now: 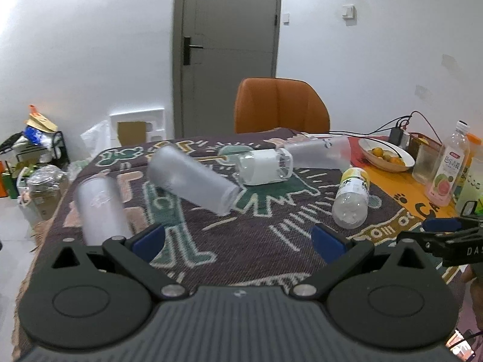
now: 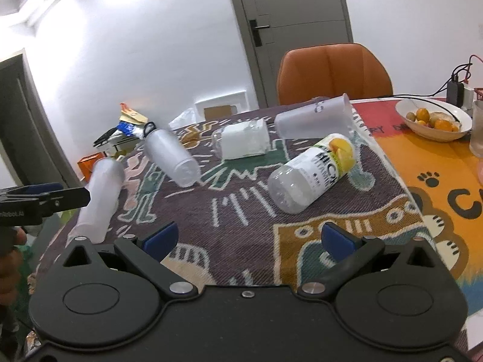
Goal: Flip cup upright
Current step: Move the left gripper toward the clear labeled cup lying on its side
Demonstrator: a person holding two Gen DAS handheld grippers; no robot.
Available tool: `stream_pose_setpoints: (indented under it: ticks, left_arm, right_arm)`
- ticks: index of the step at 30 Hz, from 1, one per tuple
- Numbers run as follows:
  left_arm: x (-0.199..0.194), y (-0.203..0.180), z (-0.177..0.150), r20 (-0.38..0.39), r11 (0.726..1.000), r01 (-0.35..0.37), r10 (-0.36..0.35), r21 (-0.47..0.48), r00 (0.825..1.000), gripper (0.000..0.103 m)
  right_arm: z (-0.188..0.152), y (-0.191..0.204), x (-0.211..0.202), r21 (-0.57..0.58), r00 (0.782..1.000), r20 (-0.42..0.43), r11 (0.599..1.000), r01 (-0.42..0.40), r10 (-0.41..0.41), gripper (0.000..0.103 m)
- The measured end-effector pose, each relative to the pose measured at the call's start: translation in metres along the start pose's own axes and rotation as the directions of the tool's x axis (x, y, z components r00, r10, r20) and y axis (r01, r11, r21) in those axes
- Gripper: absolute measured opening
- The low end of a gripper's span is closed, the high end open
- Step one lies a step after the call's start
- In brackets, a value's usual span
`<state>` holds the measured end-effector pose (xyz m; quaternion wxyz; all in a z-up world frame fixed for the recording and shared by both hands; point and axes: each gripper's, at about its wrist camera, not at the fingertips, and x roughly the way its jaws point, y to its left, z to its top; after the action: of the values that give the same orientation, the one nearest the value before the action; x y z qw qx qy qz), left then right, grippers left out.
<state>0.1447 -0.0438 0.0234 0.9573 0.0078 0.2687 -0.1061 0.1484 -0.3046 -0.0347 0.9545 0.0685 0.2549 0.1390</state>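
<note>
Several frosted cups lie on their sides on the patterned cloth: one at the near left, one in the middle, and one at the back. A clear glass with white contents and a yellow-labelled bottle also lie on their sides. My left gripper is open and empty, close to the near left cup. My right gripper is open and empty, in front of the bottle; it also shows in the left wrist view.
An orange chair stands behind the table. A bowl of fruit, a glass, upright bottles and cables sit at the right. Bags and boxes are on the floor at the left. The table's left edge is near the left cup.
</note>
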Motion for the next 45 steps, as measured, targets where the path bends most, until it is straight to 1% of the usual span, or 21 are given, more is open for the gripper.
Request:
stream_pose_setpoints:
  ticks: [7, 15, 21, 25, 28, 31, 33, 35, 40, 42, 45]
  left_arm:
    - [0.033, -0.008, 0.024, -0.031, 0.999, 0.029, -0.027, 0.041, 0.999, 0.102]
    - [0.064, -0.023, 0.049, -0.054, 0.990, 0.062, -0.055, 0.129, 0.997, 0.102]
    - [0.092, -0.034, 0.068, -0.085, 0.974, 0.079, -0.062, 0.213, 0.994, 0.101]
    - [0.116, -0.043, 0.076, -0.111, 0.955, 0.088, -0.058, 0.284, 0.992, 0.101]
    - [0.135, -0.050, 0.082, -0.125, 0.935, 0.085, -0.045, 0.343, 0.991, 0.101]
    - [0.154, -0.055, 0.087, -0.141, 0.913, 0.089, -0.035, 0.397, 0.989, 0.101]
    - [0.165, -0.058, 0.090, -0.152, 0.898, 0.092, -0.028, 0.430, 0.988, 0.101]
    - [0.177, -0.061, 0.091, -0.185, 0.875, 0.121, -0.036, 0.469, 0.982, 0.100]
    - [0.205, -0.068, 0.093, -0.223, 0.825, 0.136, -0.013, 0.548, 0.975, 0.099]
    - [0.216, -0.073, 0.095, -0.237, 0.799, 0.145, -0.004, 0.584, 0.972, 0.097]
    - [0.232, -0.078, 0.097, -0.254, 0.767, 0.156, 0.009, 0.622, 0.967, 0.097]
  right_arm:
    - [0.014, -0.018, 0.016, 0.052, 1.000, -0.004, 0.998, 0.031, -0.031, 0.103]
    - [0.027, -0.041, 0.035, 0.107, 0.999, -0.007, 0.993, 0.052, -0.052, 0.103]
    - [0.033, -0.059, 0.045, 0.154, 0.998, 0.005, 0.986, 0.058, -0.060, 0.103]
    - [0.034, -0.072, 0.053, 0.193, 0.998, -0.003, 0.979, 0.061, -0.062, 0.102]
    - [0.035, -0.080, 0.058, 0.213, 0.998, 0.001, 0.975, 0.058, -0.060, 0.100]
    - [0.037, -0.087, 0.061, 0.236, 0.999, 0.003, 0.970, 0.052, -0.054, 0.095]
    - [0.037, -0.091, 0.063, 0.252, 0.999, 0.007, 0.967, 0.047, -0.050, 0.095]
    - [0.038, -0.095, 0.064, 0.265, 0.999, 0.012, 0.963, 0.044, -0.048, 0.094]
    - [0.039, -0.106, 0.067, 0.292, 0.999, 0.031, 0.956, 0.033, -0.044, 0.094]
    - [0.039, -0.111, 0.069, 0.305, 0.998, 0.036, 0.952, 0.030, -0.043, 0.094]
    - [0.039, -0.117, 0.073, 0.320, 0.998, 0.037, 0.947, 0.034, -0.049, 0.094]
